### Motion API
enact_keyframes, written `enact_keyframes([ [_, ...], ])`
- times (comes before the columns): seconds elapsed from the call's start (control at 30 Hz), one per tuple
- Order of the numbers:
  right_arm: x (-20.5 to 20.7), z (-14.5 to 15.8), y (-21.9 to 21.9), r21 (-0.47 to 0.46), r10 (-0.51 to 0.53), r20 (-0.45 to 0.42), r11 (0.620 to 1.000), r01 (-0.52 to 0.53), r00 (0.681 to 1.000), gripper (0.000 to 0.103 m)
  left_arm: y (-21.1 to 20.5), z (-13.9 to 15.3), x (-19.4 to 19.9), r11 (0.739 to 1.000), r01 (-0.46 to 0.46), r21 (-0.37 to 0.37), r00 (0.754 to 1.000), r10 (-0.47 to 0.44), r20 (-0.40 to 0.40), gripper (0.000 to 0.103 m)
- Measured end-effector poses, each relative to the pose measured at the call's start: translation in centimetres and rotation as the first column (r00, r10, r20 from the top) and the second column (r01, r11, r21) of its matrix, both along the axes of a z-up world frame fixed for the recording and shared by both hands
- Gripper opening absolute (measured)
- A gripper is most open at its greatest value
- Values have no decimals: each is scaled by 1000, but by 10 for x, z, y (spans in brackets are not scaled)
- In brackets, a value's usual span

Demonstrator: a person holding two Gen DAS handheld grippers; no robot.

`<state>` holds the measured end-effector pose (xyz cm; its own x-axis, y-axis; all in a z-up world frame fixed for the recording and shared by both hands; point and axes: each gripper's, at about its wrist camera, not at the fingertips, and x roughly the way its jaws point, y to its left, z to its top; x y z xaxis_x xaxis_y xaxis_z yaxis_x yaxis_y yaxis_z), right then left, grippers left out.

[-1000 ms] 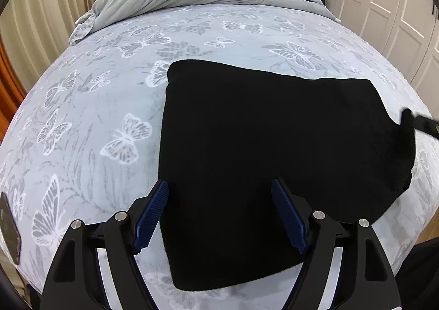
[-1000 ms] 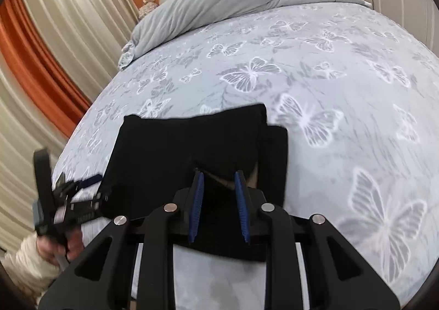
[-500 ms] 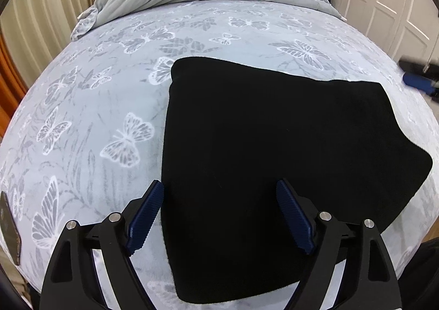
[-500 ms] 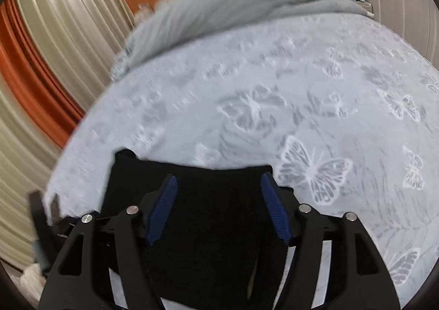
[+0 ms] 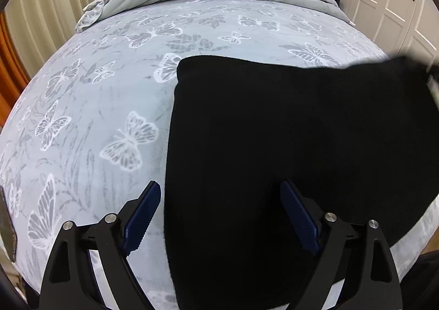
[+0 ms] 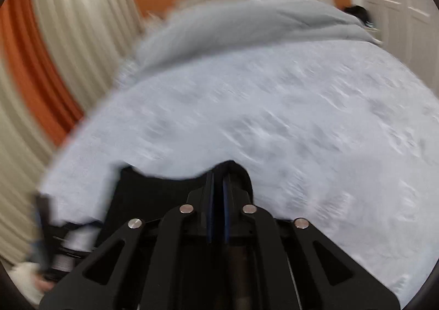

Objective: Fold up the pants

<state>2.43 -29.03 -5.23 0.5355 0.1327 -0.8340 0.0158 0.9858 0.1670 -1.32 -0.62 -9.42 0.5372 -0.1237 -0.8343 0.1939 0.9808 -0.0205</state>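
While the black pants [image 5: 288, 145] lie as a flat, already doubled slab on the butterfly-print bedspread [image 5: 96, 107], toward the near right part of the bed, the right gripper [image 6: 218, 186] has its blue pads pressed close together on a raised fold of the dark cloth at the far right edge, so it seems to be pinching that edge. The right wrist view is smeared with motion blur, so how much fabric sits between the pads cannot be read exactly. The left gripper [image 5: 219, 211] hovers over the near left part of the pants with its jaws wide apart and nothing between them; one pad is above the bedspread, the other above the cloth. To do this fold well, the pinched edge should probably travel low and level across the slab toward the left edge, with both layers caught, or the under layer will trail. The free gripper could press down near the intended crease line, keeping the slab from sliding on the soft cover.
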Motion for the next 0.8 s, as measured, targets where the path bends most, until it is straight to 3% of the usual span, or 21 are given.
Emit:
enact_keyframes([
  [0.03,5,-19,-4,-55,-50,-86,997,46,995,10,0,0,1,1000,-1,-3,1000,1,-4,87],
  [0.07,3,-22,-7,-62,-72,-83,996,67,994,10,1,2,1,1000,-1,-21,1000,1,-7,87],
  [0.17,-18,23,4,0,-33,105,999,33,994,11,10,23,1,996,-25,-84,999,28,44,86],
  [0.2,-28,41,11,66,0,182,998,-13,983,11,13,31,3,994,-35,-104,997,42,69,86],
  [0.23,-31,49,18,113,38,206,992,-62,978,11,16,38,7,992,-48,-117,994,59,89,86],
  [0.33,-16,28,46,125,121,126,983,-137,985,11,16,40,37,991,-100,-88,990,108,87,87],
  [0.4,6,-17,59,-26,118,-46,992,-119,992,8,15,21,64,989,-145,-31,989,146,22,87],
  [0.43,9,-27,58,-42,109,-61,993,-112,992,5,17,10,73,987,-161,-29,987,160,-10,90],
  [0.5,5,-9,57,-16,82,-7,997,-82,997,7,25,-5,86,975,-205,-87,978,200,-60,96],
  [0.57,-15,22,54,42,108,121,993,-114,987,11,31,-3,86,965,-235,-115,971,229,-61,97],
  [0.6,-22,28,50,36,118,145,992,-125,982,15,31,-1,86,967,-230,-110,973,224,-60,97],
  [0.67,-27,23,41,-51,91,118,995,-86,989,46,32,3,85,970,-221,-100,975,218,-45,97],
  [0.73,-32,13,25,-84,26,61,996,-21,998,46,36,12,76,966,-238,-106,971,236,-26,91],
  [0.8,-44,13,6,9,13,28,1000,-13,1000,46,42,26,63,964,-214,-156,977,213,-25,92],
])
